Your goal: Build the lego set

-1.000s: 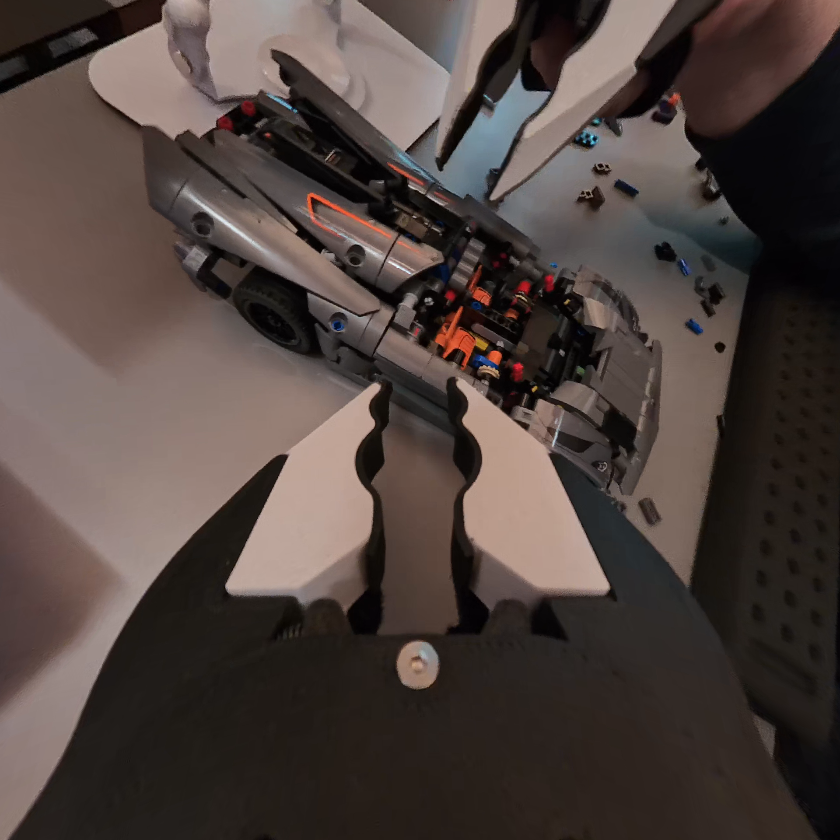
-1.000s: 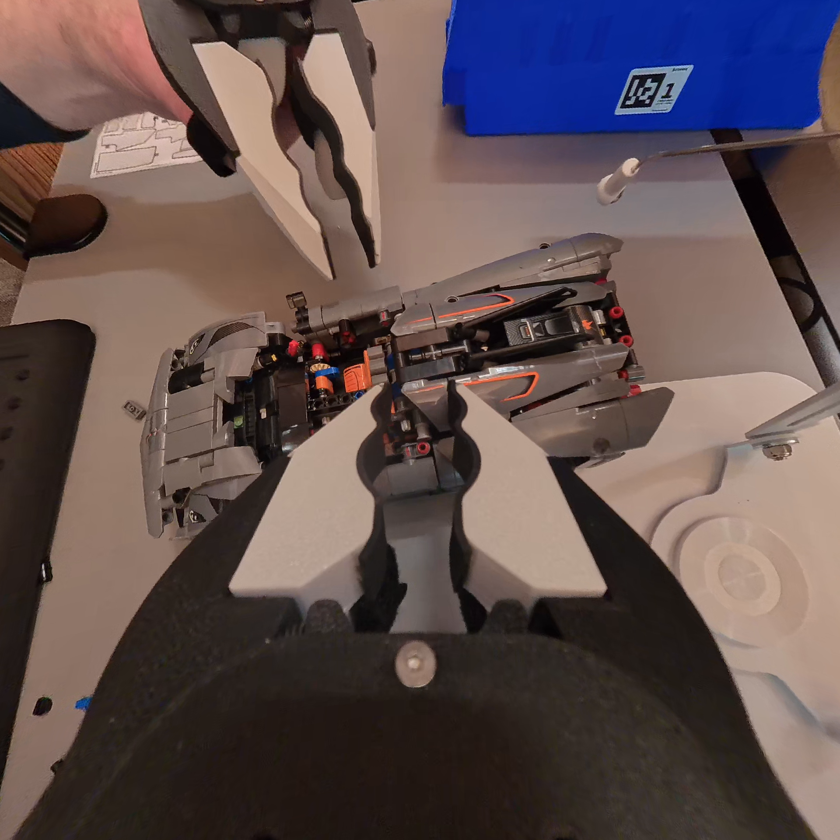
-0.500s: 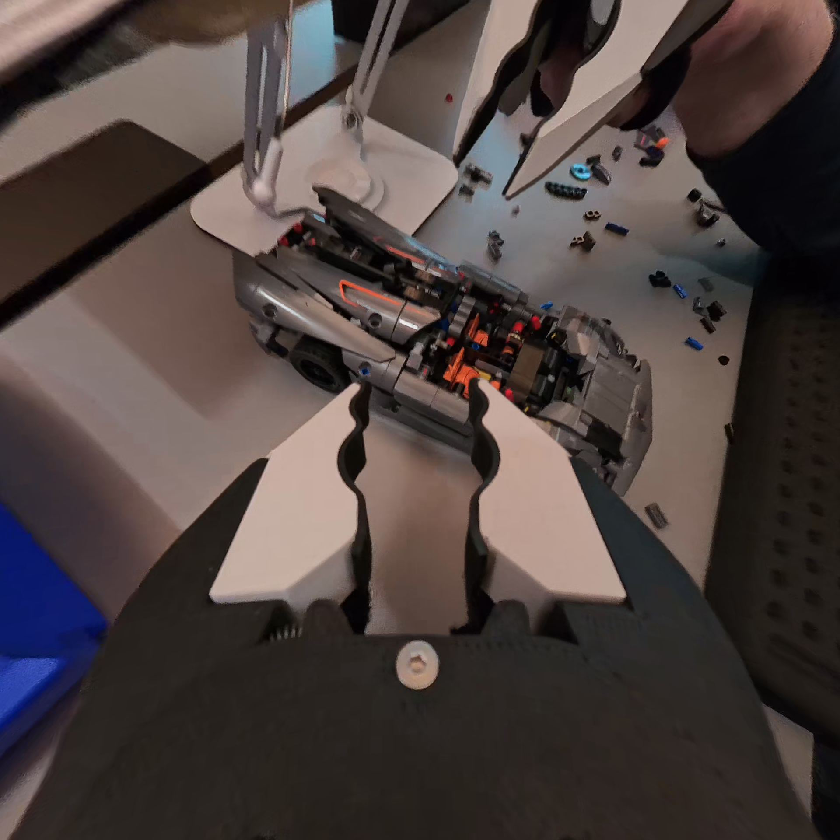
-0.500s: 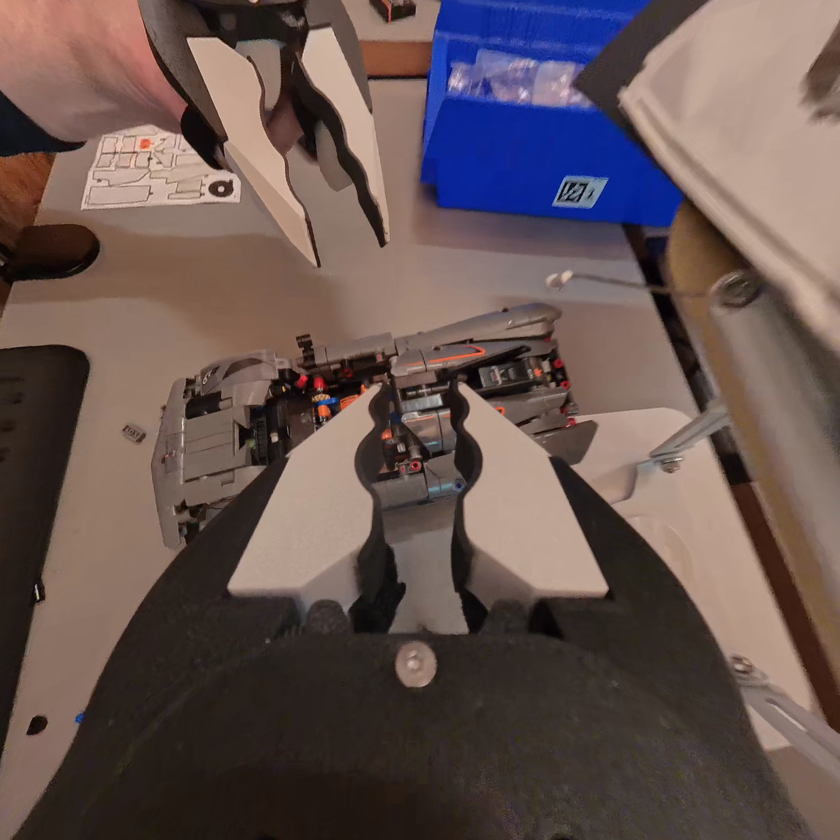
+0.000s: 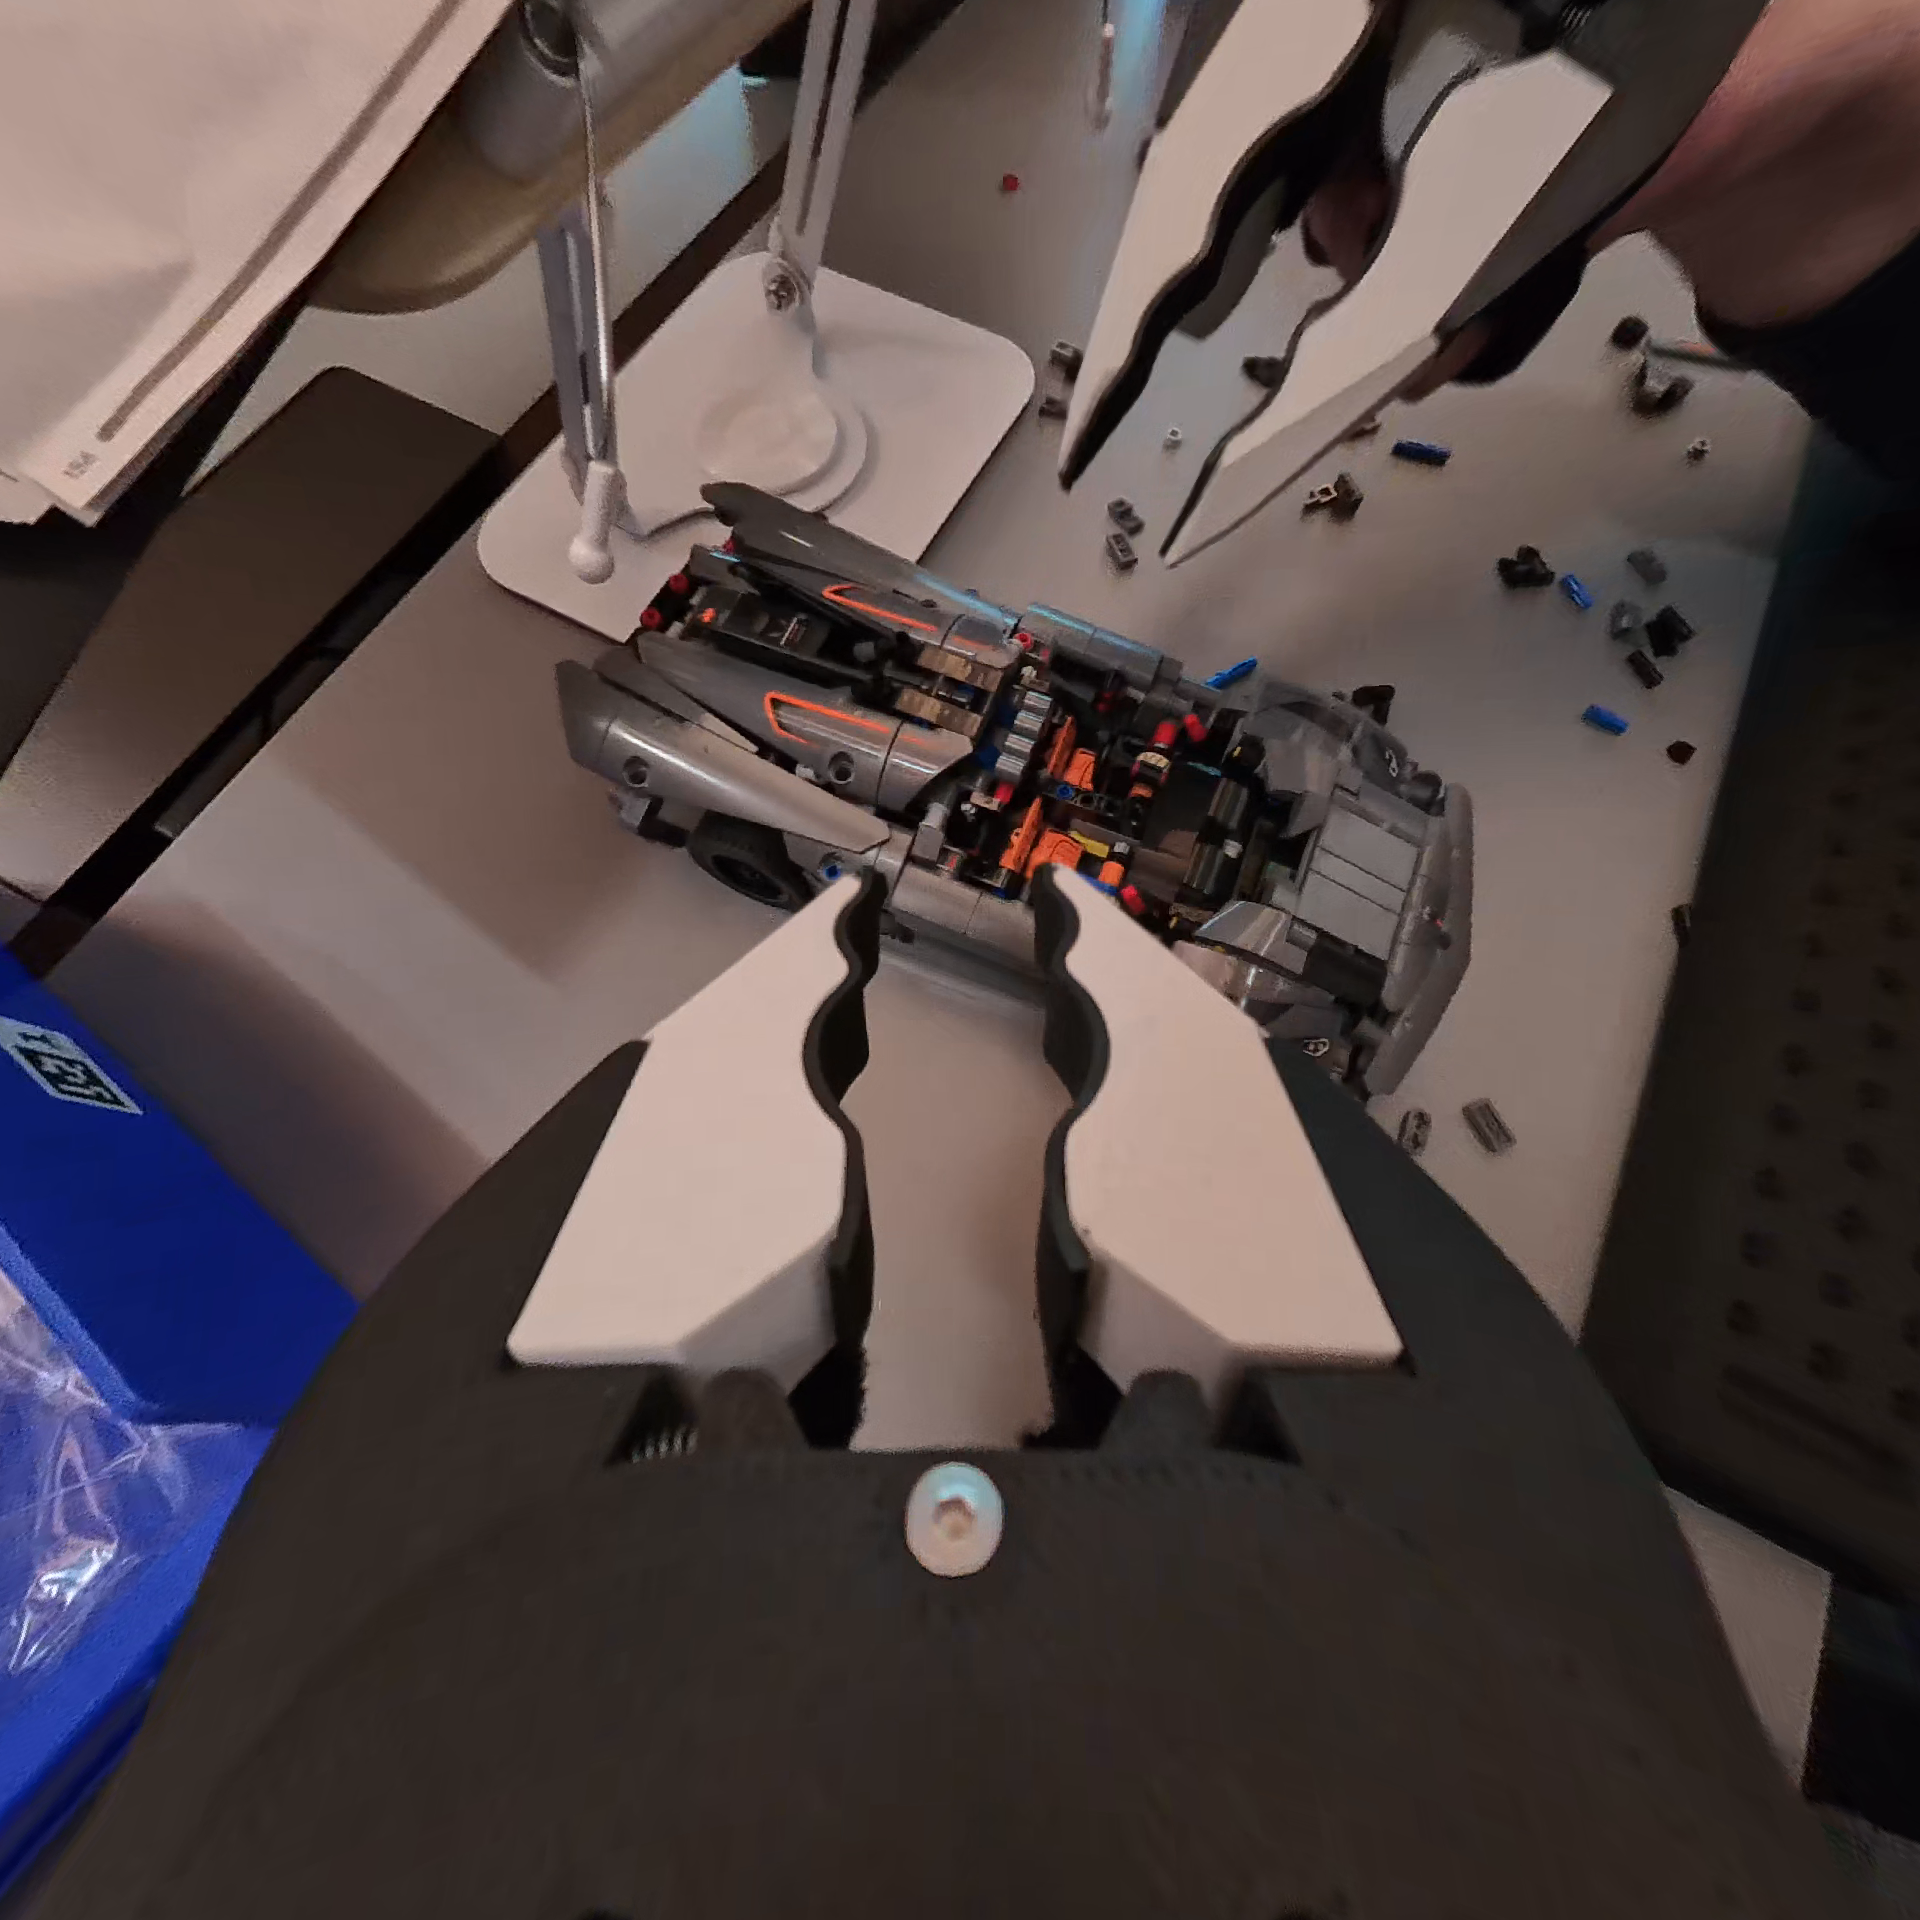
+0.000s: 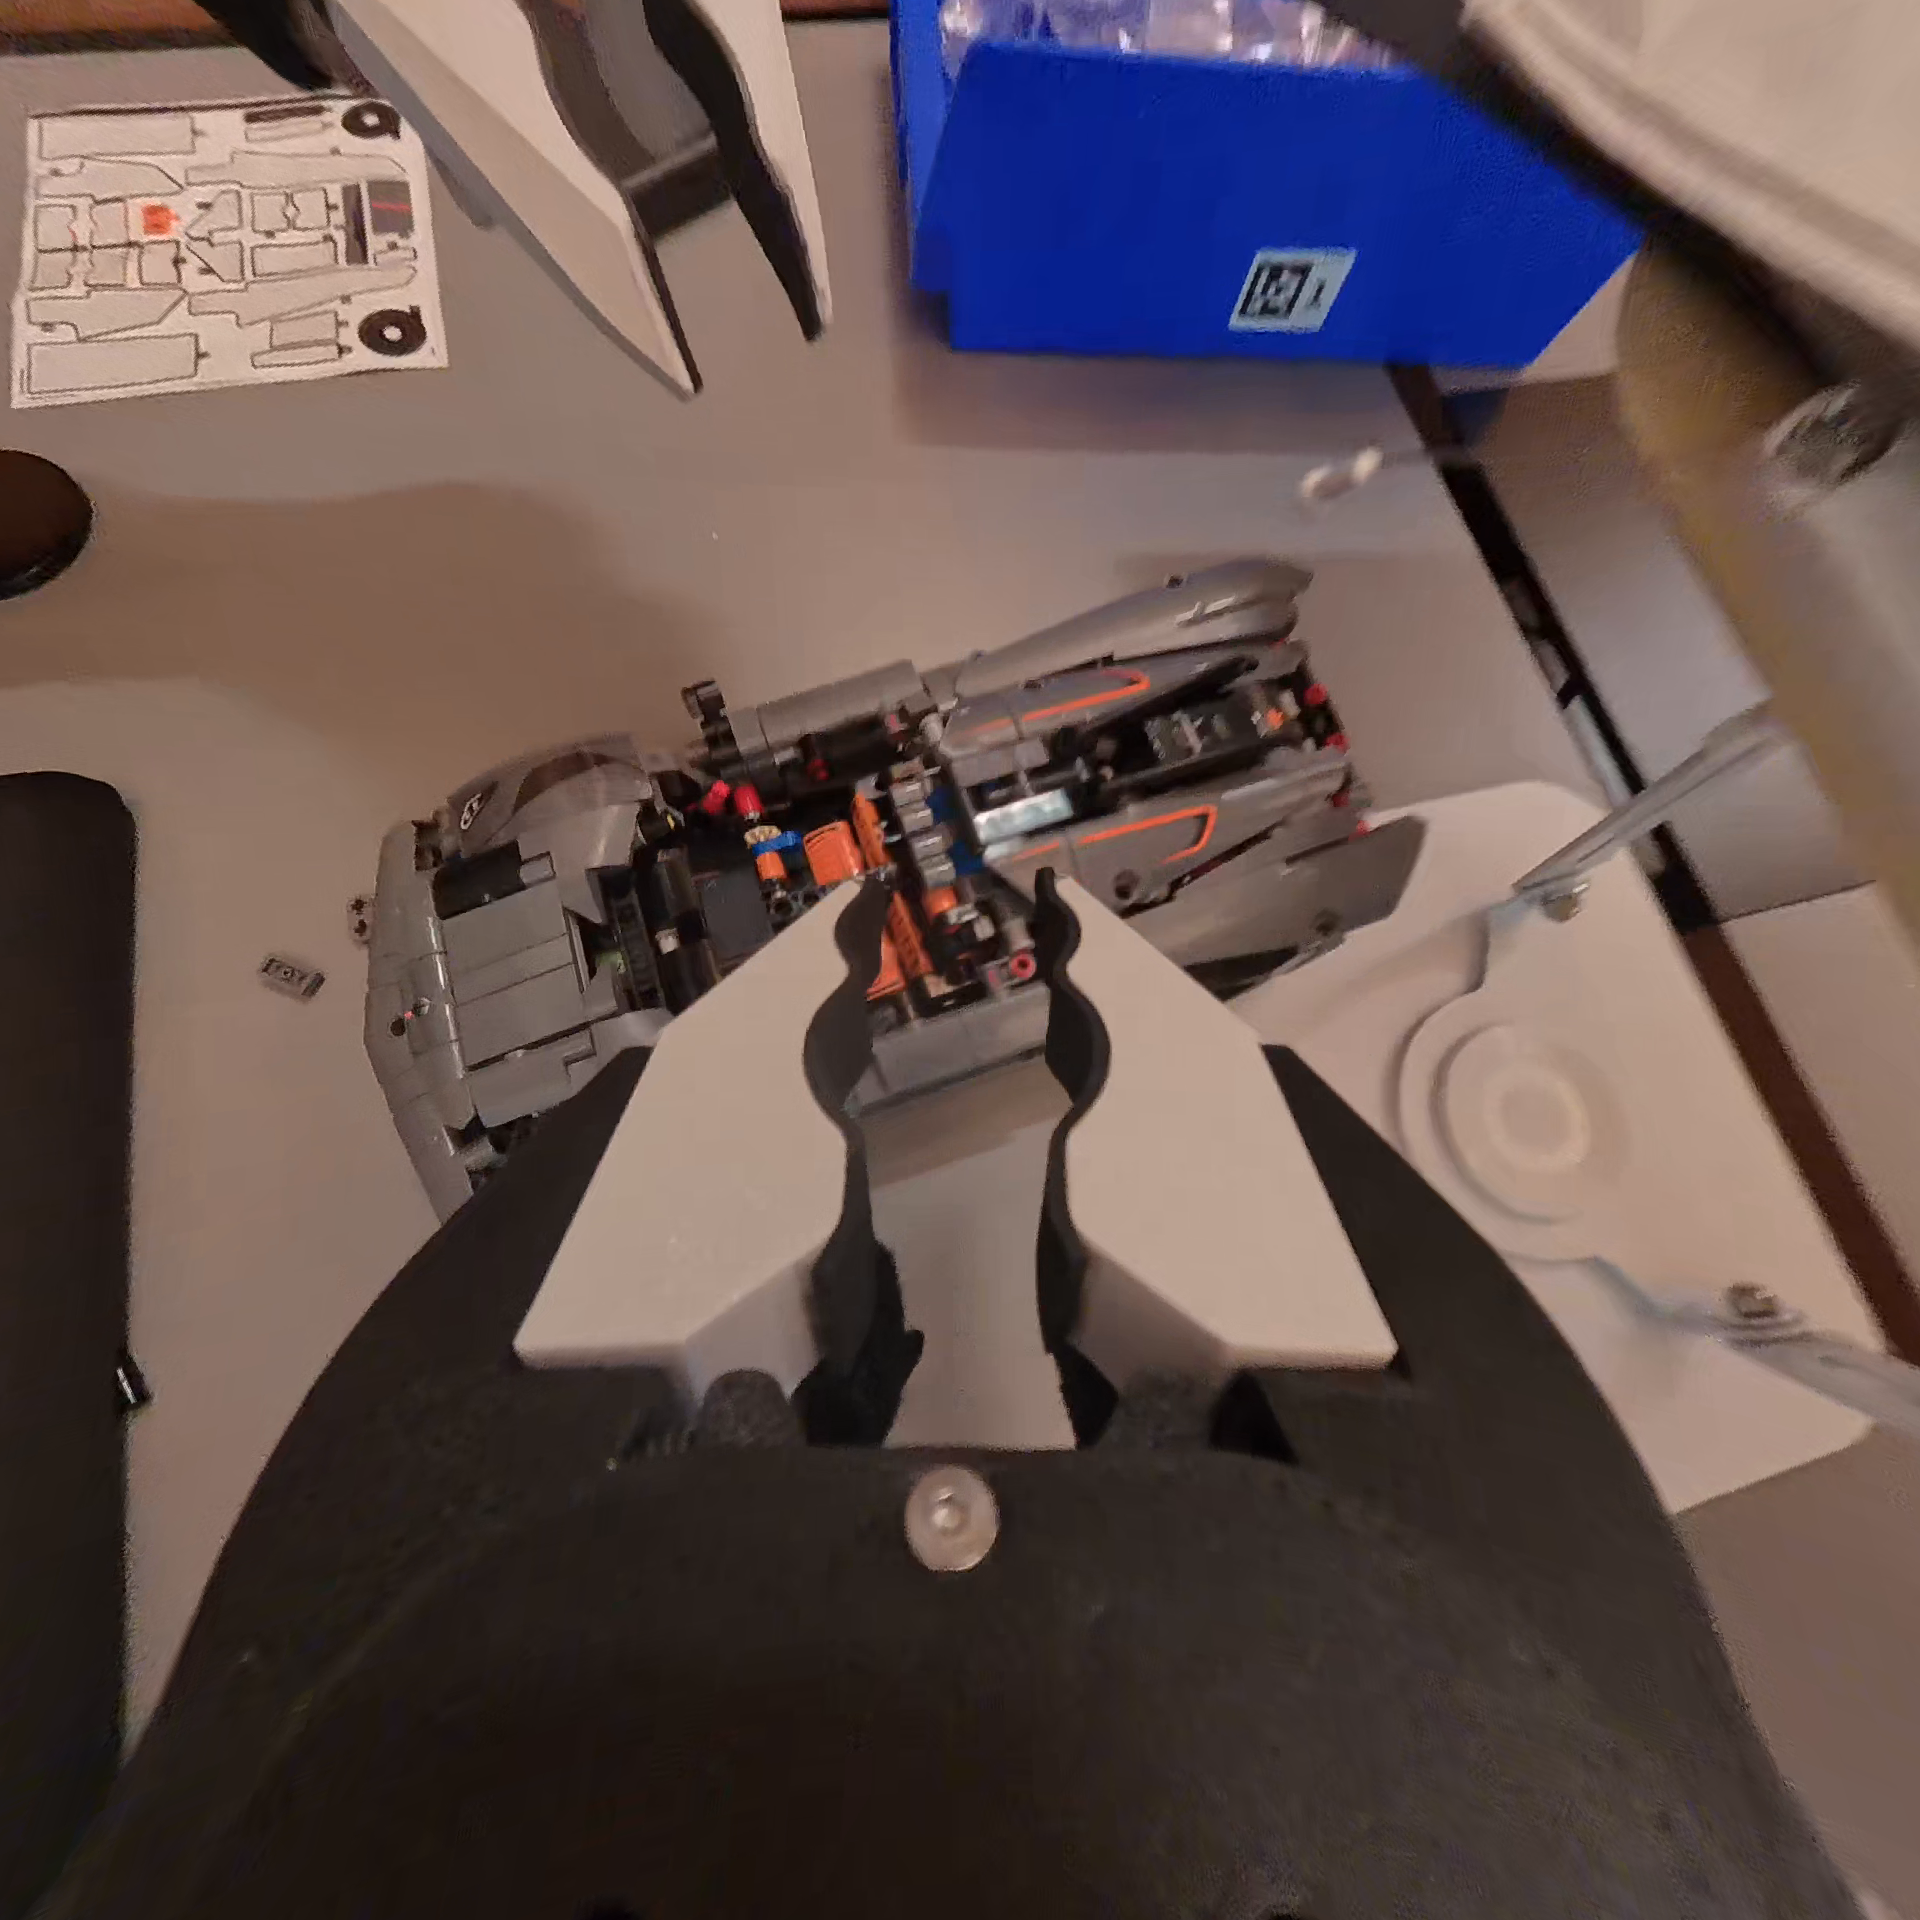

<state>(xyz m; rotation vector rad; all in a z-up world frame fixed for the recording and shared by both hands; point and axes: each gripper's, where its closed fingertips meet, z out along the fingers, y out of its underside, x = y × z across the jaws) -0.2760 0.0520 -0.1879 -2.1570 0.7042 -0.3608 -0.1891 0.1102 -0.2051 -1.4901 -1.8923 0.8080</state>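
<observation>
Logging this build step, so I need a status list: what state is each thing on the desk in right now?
Left gripper: open, empty, above the desk.
Right gripper: open, empty, over the car.
Car: part-built, on the desk, insides exposed.
Loose pieces: scattered beside the car.
Blue bin: open, bags inside.
Sticker sheet: flat.

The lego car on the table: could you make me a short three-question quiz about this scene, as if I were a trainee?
1. True or false: the left tongs are clamped on the lego car.
2. Multiple choice: the blue bin holds A) clear plastic bags, B) wheels, C) tools.
3. Fill in: the loose small pieces lie on the grey ____.

Key: 1 false, both tongs, including the right tongs, are open and empty. 2 A. 3 table.
</observation>
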